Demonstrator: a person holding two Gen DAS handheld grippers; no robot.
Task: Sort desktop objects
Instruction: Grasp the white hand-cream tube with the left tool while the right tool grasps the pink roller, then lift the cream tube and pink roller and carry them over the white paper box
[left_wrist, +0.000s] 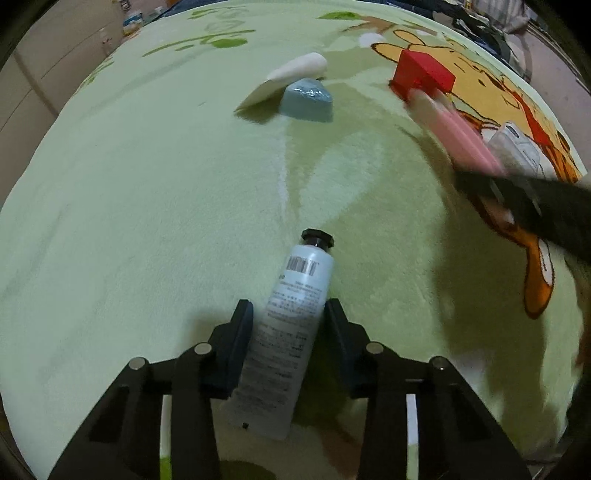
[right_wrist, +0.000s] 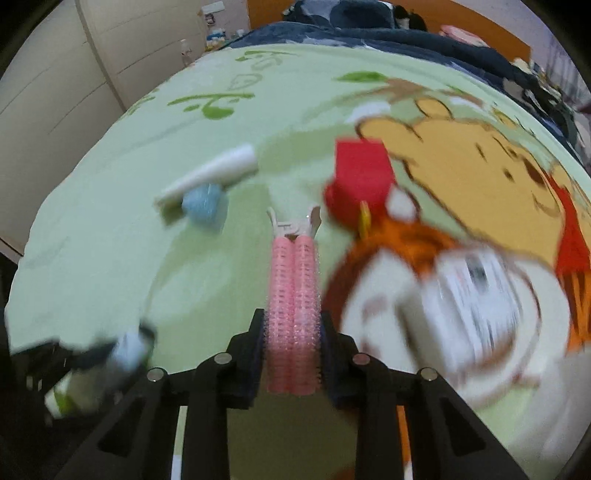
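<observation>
Both grippers loaded over the green blanket (left_wrist: 147, 221).
Left gripper (left_wrist: 288, 314) pinches pale tube (left_wrist: 291, 306); right gripper (right_wrist: 291, 325) clamps pink hair-roller clip (right_wrist: 293, 295).

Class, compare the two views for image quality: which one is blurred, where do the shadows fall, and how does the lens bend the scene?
Left wrist view: mostly sharp; the tube casts a shadow leftward, only the moving right gripper smears. Right wrist view: motion blur everywhere except the pink hair-roller clip. Both: fisheye bulges the green blanket, with dark corners.
</observation>
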